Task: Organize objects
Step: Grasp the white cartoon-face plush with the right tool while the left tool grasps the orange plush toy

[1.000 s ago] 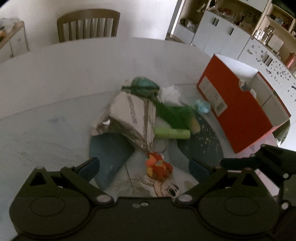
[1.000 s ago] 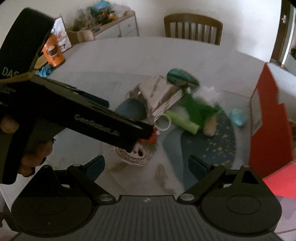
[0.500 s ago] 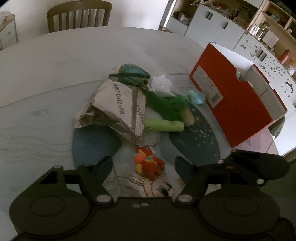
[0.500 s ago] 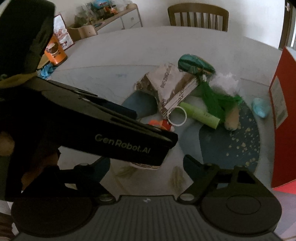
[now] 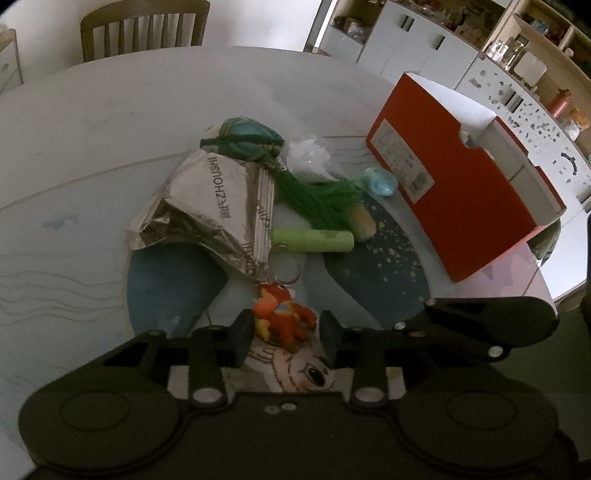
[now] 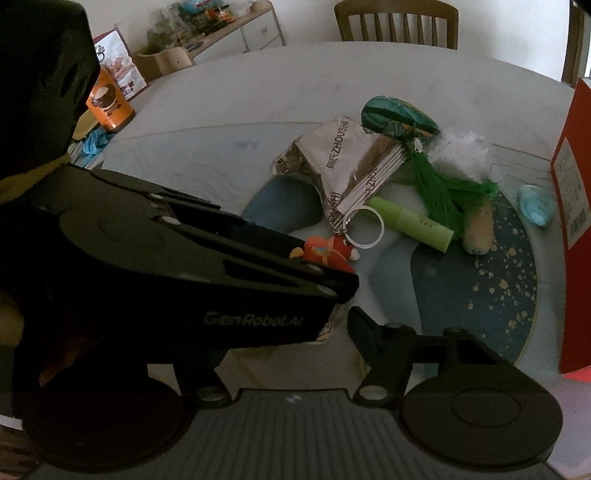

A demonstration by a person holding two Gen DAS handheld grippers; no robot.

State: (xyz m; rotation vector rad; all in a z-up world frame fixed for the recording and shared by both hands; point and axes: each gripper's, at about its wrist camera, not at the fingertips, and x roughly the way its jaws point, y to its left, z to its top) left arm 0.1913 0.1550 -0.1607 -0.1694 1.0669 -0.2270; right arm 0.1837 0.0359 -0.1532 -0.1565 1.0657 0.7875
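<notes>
My left gripper (image 5: 284,328) fingers narrowed around orange plush keychain (image 5: 282,319) mid-table (image 5: 92,122), contact unclear; my right gripper (image 6: 332,314) state: cannot tell, left one blocks it.

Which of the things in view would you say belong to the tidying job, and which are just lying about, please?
Part of the job:
- orange toy keychain, between the left gripper jaws
- foil packet
- green tube
- green tassel
- teal pouch
- red box

Lying about:
- wooden chair
- orange carton
- shelves
</notes>
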